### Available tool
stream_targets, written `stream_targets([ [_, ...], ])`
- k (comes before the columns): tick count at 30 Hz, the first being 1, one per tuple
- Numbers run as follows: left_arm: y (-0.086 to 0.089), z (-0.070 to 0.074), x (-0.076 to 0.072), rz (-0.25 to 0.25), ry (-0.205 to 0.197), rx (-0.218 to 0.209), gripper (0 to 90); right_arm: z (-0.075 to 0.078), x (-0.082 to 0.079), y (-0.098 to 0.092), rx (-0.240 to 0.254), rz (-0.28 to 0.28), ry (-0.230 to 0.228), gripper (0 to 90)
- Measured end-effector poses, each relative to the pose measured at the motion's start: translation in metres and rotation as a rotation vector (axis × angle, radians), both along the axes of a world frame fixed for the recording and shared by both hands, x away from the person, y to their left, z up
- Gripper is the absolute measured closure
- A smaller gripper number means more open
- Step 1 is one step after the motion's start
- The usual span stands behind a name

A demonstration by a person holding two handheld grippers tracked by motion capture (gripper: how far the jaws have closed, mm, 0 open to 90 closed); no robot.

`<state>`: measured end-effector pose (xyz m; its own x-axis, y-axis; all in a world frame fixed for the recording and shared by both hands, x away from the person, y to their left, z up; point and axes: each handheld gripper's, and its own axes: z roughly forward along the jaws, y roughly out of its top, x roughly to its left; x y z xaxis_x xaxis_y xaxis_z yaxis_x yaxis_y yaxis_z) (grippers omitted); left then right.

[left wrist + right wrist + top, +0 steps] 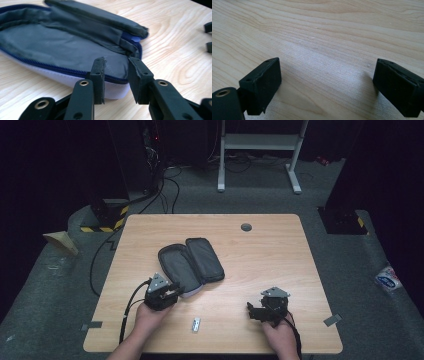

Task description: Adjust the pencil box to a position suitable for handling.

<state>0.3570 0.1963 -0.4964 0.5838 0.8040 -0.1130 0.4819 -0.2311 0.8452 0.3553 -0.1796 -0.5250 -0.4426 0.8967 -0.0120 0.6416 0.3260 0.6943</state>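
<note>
A dark grey zip pouch [192, 262] lies unzipped and spread flat at the table's middle left. Its grey lining, blue zipper and white outer side [62, 47] show close up in the left gripper view. My left gripper [177, 292] sits at the pouch's near end, jaws a narrow gap apart [116, 65], with the pouch's edge just beyond the tips and nothing pinched. A small white and silver item [196, 324] lies near the front edge between the hands. My right gripper [251, 311] rests at the front right, jaws wide apart [327, 75] over bare wood.
The wooden table [260, 250] has a grey cable grommet [246, 227] near its far edge. A black cable trails from the left gripper off the table's front left. Beyond the table stand a white desk frame [260, 142] and dark equipment on the floor.
</note>
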Motion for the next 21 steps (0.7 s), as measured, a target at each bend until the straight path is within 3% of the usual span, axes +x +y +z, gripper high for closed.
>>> stream_targets([
  [6, -0.023, -0.004, 0.0, -0.054, -0.011, 0.007, 63.2, 0.0, 0.0, 0.0, 0.003, 0.013, 0.001, 7.9],
  [10, -0.024, -0.002, -0.003, -0.045, -0.034, 0.01, 60.3, 0.0, -0.001, 0.0, 0.004, 0.015, 0.001, 7.9],
  [12, -0.017, 0.003, -0.006, -0.033, -0.047, -0.003, 60.3, 0.0, -0.001, 0.0, 0.001, 0.018, -0.002, 7.9],
  [16, 0.012, 0.01, -0.01, 0.026, -0.083, 0.018, 60.4, 0.0, -0.001, -0.001, -0.001, 0.02, 0.0, 7.9],
  [17, 0.012, 0.01, -0.01, 0.026, -0.083, 0.018, 60.4, 0.0, -0.001, -0.001, -0.001, 0.02, 0.0, 7.9],
  [20, 0.036, 0.007, -0.008, 0.076, -0.083, 0.058, 60.1, 0.0, -0.002, -0.001, -0.002, 0.026, -0.004, 8.1],
  [21, 0.056, 0.002, -0.005, 0.114, -0.068, 0.083, 60.0, 0.001, -0.004, -0.001, 0.0, 0.027, -0.014, 8.1],
])
